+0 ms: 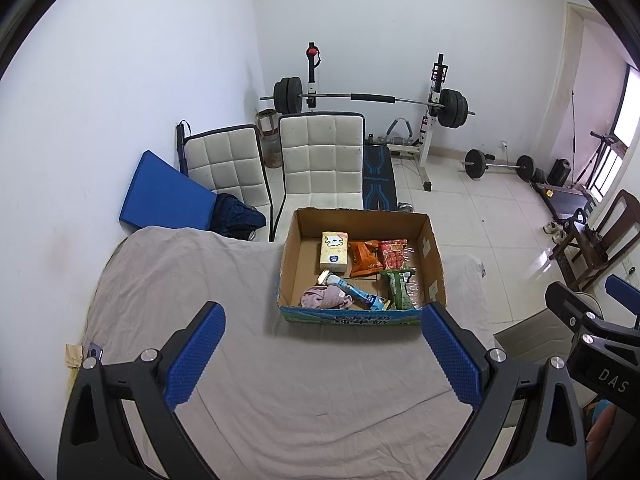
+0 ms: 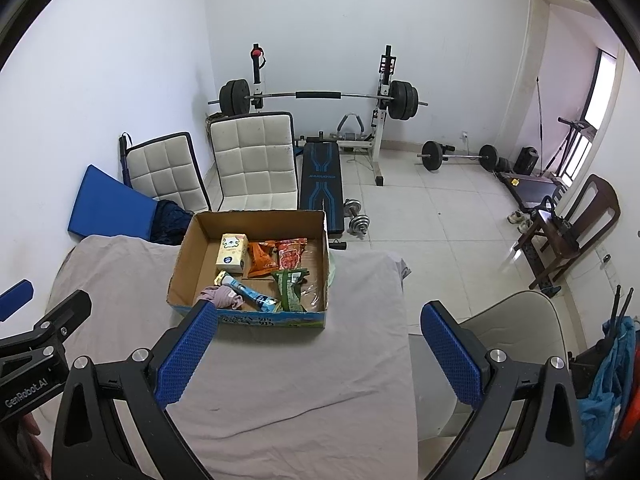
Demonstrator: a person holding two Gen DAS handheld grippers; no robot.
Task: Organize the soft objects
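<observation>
A cardboard box (image 1: 432, 248) sits on a grey cloth-covered counter (image 1: 200, 280). Inside lie a pink cloth (image 1: 324, 296), a tissue pack (image 1: 334, 251) and snack bags (image 1: 362, 258). The left tongs (image 1: 324, 356) and right tongs (image 2: 318, 354) hover before the box, both spread apart and holding nothing.

We are seeing open cardboard box (image 1: 434, 256) sitting on grey sheet, holding tissue pack (image 1: 334, 251), orange, red, green snack bags, blue tube, crumpled pink cloth (image 1: 324, 296).

left gripper (image 1: 322, 354): black frame, blue dimpled jaws, silver screws | right gripper (image 2: 318, 354): same
</observation>
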